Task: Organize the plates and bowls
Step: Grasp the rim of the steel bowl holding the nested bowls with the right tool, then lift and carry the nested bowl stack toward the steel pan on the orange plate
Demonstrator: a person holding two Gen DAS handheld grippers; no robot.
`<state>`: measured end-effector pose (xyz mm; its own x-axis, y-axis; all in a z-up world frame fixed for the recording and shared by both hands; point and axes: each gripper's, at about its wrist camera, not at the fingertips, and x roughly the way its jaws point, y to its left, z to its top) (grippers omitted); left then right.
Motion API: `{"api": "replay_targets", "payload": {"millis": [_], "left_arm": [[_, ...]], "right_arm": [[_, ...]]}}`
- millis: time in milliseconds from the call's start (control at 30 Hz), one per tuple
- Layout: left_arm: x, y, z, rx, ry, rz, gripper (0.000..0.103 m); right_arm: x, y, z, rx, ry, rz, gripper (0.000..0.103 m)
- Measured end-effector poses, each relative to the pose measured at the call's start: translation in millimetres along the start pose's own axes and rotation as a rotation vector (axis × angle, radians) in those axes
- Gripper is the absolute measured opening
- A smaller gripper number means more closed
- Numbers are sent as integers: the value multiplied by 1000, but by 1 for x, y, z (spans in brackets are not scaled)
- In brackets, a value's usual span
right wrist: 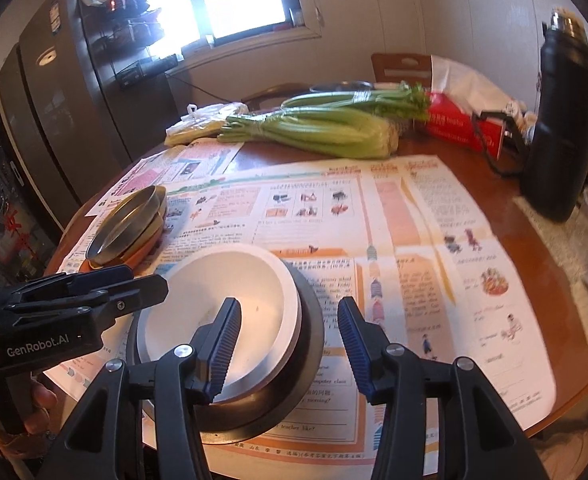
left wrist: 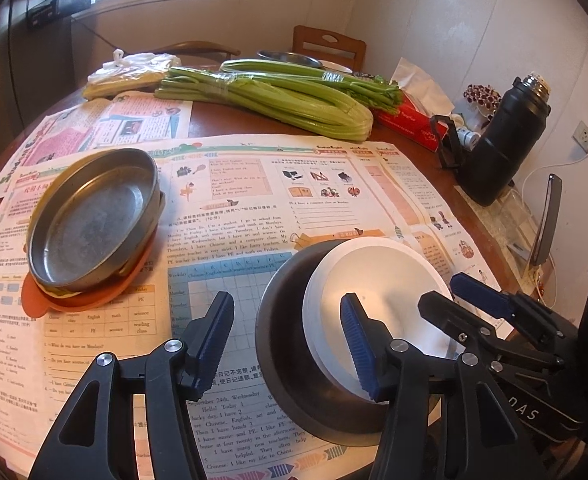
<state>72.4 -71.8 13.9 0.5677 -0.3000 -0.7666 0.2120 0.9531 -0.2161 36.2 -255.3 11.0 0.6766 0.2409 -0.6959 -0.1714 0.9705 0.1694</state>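
A white bowl [right wrist: 222, 300] is nested, slightly tilted, in a black bowl [right wrist: 294, 384] on the newspaper-covered table. Well to their left, a metal pan [left wrist: 94, 220] is stacked upright on an orange plate [left wrist: 94, 300].

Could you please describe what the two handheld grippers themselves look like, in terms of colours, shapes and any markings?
Both the left gripper and right gripper have matte black angular linkages with silver pivot bolts. Their jaws carry blue ribbed pads. Seen from the right wrist view, the left gripper's body bears white "GenRobot.AI" lettering. No cables or sleeves are visible.
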Motion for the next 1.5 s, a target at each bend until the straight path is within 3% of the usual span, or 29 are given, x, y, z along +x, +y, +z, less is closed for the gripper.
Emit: {"api": "replay_targets", "payload": {"millis": [900, 1333, 1500], "left_arm": [[22, 0, -8, 9, 48, 13, 57], [35, 6, -18, -37, 105, 17, 65], [37, 7, -20, -64, 99, -6, 60]], "right_arm": [[19, -1, -10, 24, 56, 30, 52], [24, 3, -17, 16, 87, 70, 59], [28, 1, -19, 39, 99, 108, 58]]}}
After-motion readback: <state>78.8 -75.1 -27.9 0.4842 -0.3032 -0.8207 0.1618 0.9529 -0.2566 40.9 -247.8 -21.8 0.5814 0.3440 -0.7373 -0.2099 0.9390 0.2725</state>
